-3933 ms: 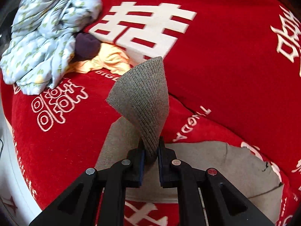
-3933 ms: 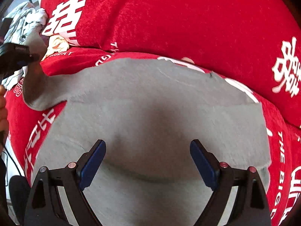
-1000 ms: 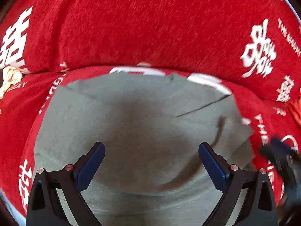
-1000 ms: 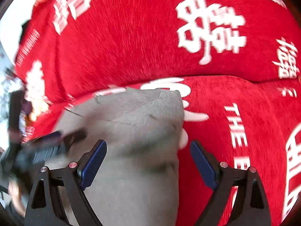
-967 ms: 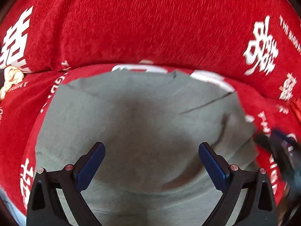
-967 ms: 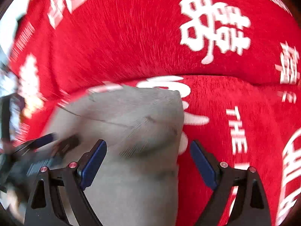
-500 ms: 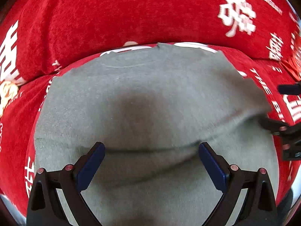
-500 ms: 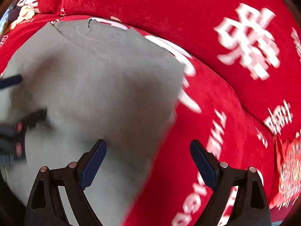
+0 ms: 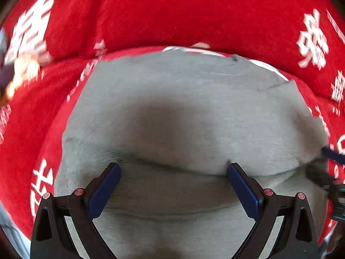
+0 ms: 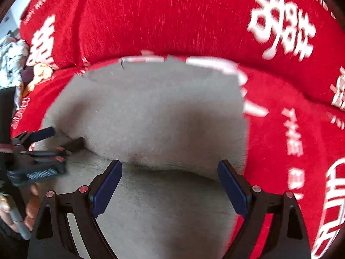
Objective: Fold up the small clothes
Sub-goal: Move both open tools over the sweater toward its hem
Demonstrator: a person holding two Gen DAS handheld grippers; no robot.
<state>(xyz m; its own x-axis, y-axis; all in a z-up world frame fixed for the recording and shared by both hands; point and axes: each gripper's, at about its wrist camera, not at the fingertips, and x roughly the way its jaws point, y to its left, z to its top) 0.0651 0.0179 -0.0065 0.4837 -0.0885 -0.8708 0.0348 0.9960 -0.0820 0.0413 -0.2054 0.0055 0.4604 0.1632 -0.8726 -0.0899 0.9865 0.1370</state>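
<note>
Garment: grey knit top [image 9: 194, 112] flat on red printed cover [image 9: 172, 17], near its front edge | done: sleeves in, one crosswise fold | left: further folds, other clothes [image 10: 13, 56] at far left corner | left gripper [image 9: 173, 185] and right gripper [image 10: 170, 183] both spread, empty

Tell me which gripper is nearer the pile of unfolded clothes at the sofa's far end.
Left. The left gripper works the grey garment on the side towards the clothes pile. The right gripper hovers over the garment's opposite half, farther from the pile.
</note>
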